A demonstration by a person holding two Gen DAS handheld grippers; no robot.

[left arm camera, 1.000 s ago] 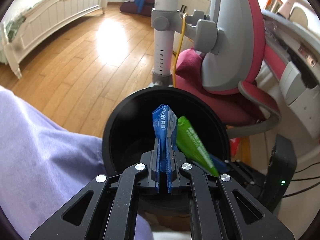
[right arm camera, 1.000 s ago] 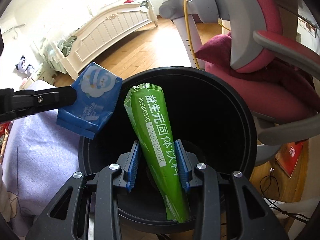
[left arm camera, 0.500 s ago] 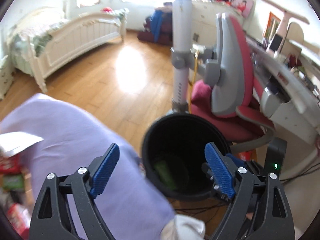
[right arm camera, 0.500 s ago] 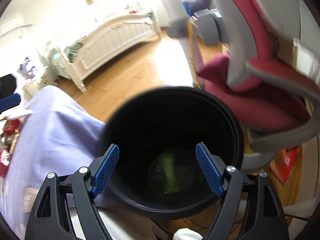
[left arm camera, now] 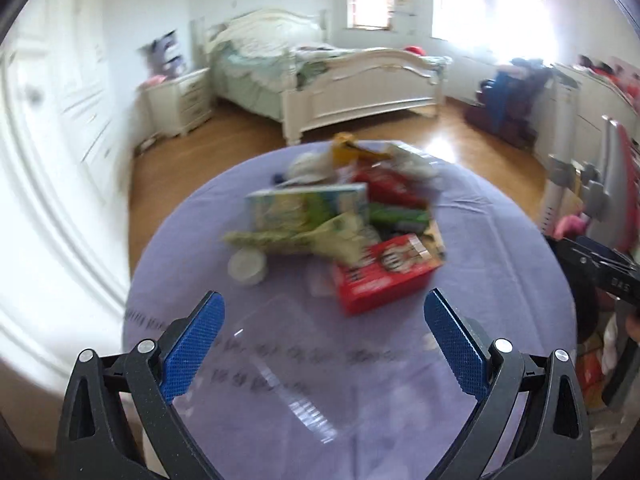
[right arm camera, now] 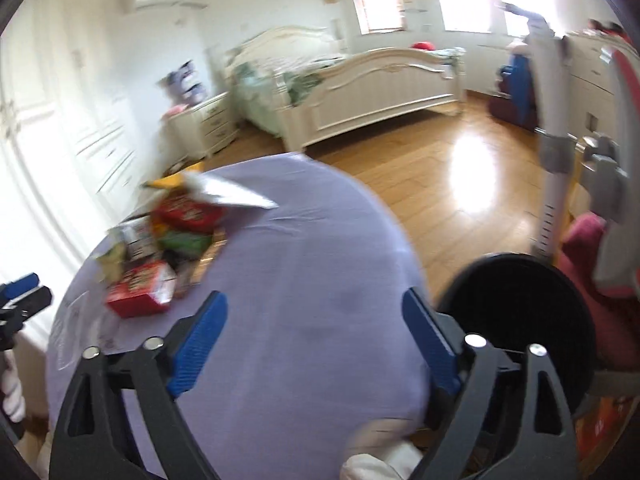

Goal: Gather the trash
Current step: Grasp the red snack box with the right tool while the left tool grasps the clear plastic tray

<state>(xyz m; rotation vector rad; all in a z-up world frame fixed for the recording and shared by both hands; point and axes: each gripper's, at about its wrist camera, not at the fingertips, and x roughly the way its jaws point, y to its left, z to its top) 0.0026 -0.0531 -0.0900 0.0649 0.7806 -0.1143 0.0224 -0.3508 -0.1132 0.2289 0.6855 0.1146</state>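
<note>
Through the left wrist view, our left gripper (left arm camera: 324,342), jaws opening wide with nothing between them, should single out the red box (left arm camera: 386,276) nearest in the trash pile, while through the right wrist view our right gripper (right arm camera: 316,344), likewise opening and empty, keeps the black bin (right arm camera: 516,316) beside the table (right arm camera: 304,264) within reach.

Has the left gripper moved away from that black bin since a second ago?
Yes. The left gripper, jaws opening and empty, has swung from over the bin to face the trash pile on the purple table.
</note>
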